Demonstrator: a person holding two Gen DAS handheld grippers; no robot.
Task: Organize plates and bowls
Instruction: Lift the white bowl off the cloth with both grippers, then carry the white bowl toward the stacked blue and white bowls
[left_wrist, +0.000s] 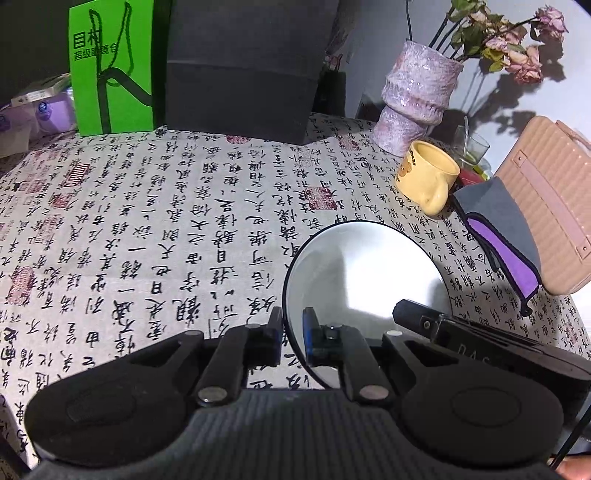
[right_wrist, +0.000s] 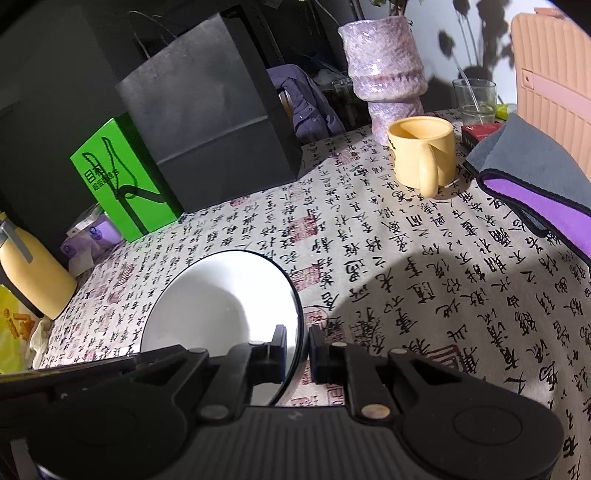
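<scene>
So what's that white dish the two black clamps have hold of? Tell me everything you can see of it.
The white dish is round and shallow with a thin dark rim, glossy like glazed ceramic, and looks empty. The left gripper pinches its rim on one side and the right gripper pinches the opposite side, both shut on it. It sits tilted over the calligraphy tablecloth, its shadow falling on the cloth. Whether it touches the cloth cannot be told.

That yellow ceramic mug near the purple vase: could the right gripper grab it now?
Probably not yet: the right gripper is shut on the white black-rimmed dish. The mug stands unobstructed.
</scene>
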